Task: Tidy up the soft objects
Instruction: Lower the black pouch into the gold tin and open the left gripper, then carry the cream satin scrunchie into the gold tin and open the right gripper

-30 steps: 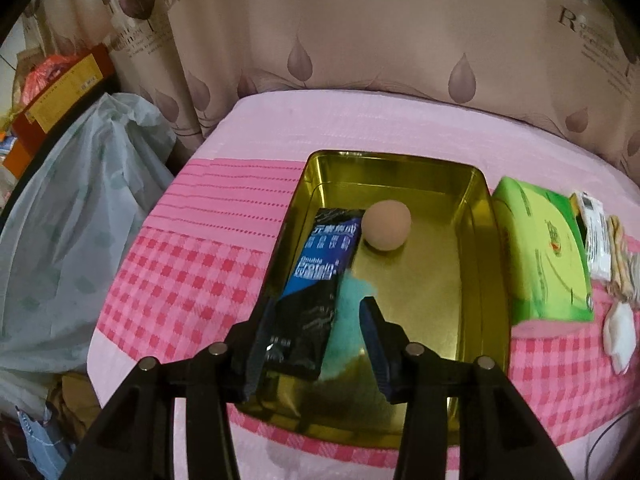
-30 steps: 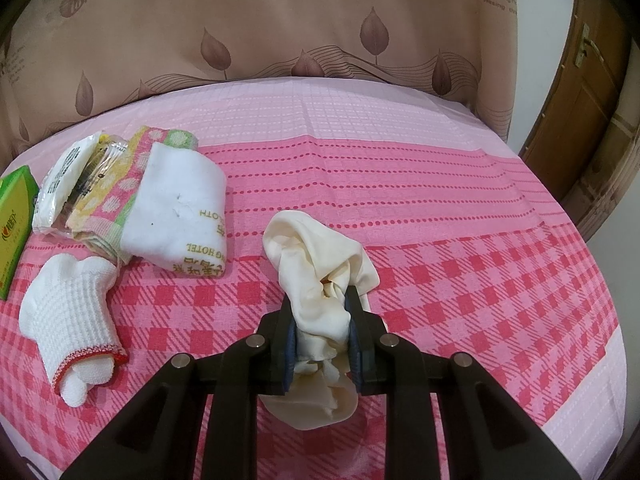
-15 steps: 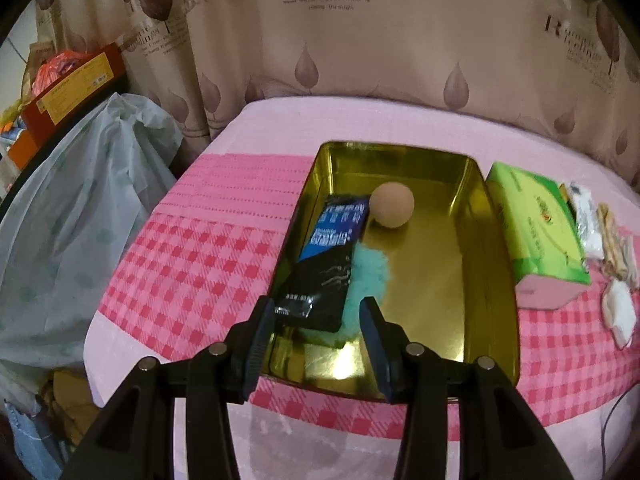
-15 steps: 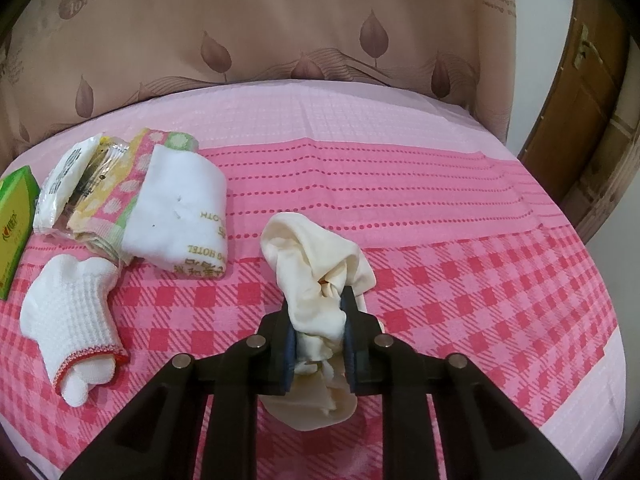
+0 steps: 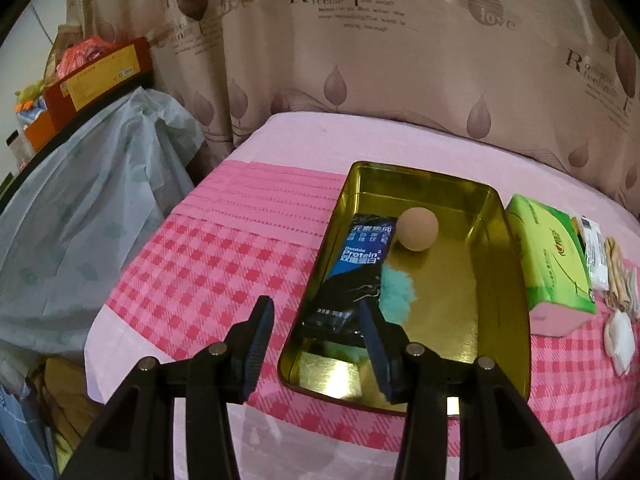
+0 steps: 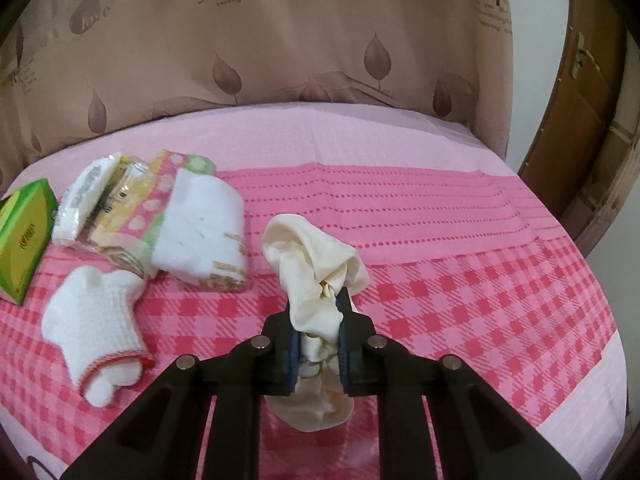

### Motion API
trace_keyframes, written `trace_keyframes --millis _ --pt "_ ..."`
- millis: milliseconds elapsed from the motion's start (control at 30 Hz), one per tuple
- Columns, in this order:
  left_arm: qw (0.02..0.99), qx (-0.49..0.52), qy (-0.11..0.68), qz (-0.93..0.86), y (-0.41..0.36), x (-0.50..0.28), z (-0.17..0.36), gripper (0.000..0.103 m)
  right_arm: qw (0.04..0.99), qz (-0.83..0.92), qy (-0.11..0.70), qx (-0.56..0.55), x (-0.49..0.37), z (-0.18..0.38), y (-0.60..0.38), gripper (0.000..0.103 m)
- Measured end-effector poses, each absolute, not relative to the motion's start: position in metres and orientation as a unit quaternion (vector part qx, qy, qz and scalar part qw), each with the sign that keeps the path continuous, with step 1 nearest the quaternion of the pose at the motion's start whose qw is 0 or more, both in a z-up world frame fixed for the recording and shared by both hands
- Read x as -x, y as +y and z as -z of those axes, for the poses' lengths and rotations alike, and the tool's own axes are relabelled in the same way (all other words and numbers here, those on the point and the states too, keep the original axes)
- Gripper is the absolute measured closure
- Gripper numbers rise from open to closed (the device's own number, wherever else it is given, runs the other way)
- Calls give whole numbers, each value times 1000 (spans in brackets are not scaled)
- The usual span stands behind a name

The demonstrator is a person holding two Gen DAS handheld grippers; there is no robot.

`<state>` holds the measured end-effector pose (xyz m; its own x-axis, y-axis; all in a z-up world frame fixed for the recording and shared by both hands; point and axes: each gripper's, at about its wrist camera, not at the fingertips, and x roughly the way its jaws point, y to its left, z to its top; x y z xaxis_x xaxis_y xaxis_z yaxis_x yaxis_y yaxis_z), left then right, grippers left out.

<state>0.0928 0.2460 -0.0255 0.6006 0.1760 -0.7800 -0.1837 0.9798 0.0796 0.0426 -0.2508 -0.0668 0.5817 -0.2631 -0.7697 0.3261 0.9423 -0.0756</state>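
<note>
Pink checked tablecloth (image 6: 460,292) on round table, leaf-print curtain (image 5: 400,80) behind.

Left gripper (image 5: 316,340): fingers spread wide, empty, hovering at near edge of gold tin (image 5: 500,280).

Tin contents: black and blue sachet (image 5: 356,272), tan ball (image 5: 418,229), teal fluff (image 5: 396,292) partly under sachet.

Right gripper (image 6: 318,332): fingers closed tight on cream cloth (image 6: 312,264), bunched, upper part standing above fingertips, lower part trailing below onto tablecloth.

Still on table: white knit glove (image 6: 92,320) with red cuff, folded white towel (image 6: 204,232), packet of patterned cloths (image 6: 136,204), green tissue pack (image 5: 548,256) just beside tin.

Step in hand, judged: carrying cream cloth to tin. Best lifted high enough for trailing end to clear glove and towel, then lowered into bare right half of tin before opening.

Legible writing: "Double Protein" on sachet; "love" and "passing through" on curtain; gold lettering on towel edge, too blurred to read.
</note>
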Motion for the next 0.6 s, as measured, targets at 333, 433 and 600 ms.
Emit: trace_keyframes --millis 333,433,600 --pt "891 23 438 -117 255 -94 27 57 906 108 408 -44 -44 28 -210 90" --pt "889 31 440 -123 260 -94 28 57 909 80 408 -37 -49 19 -188 90" --pt "890 45 432 -139 268 -92 25 56 910 21 414 -10 -62 9 -139 90"
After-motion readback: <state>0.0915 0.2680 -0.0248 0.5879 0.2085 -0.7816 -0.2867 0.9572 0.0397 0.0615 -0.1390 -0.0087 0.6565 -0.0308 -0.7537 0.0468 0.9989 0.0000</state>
